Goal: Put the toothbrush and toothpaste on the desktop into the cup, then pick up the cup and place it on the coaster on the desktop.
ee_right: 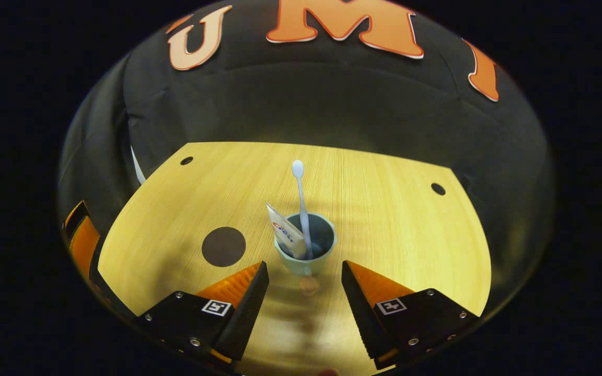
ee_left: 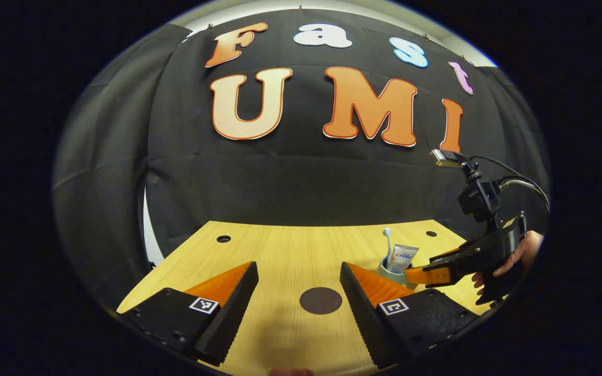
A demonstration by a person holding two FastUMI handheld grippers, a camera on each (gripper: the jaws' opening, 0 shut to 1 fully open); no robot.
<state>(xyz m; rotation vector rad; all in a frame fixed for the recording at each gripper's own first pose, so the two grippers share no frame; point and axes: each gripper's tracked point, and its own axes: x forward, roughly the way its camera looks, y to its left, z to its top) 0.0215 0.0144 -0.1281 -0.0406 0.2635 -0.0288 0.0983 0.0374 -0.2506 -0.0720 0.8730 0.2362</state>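
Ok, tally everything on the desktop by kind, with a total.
Cup: 1
Toothbrush, standing in the cup: 1
Toothpaste tube, in the cup: 1
Coaster, dark and round, nothing on it: 1
Total: 4

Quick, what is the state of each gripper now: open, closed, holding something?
Left gripper: open, holding nothing, above the coaster.
Right gripper: open, holding nothing, just in front of the cup.
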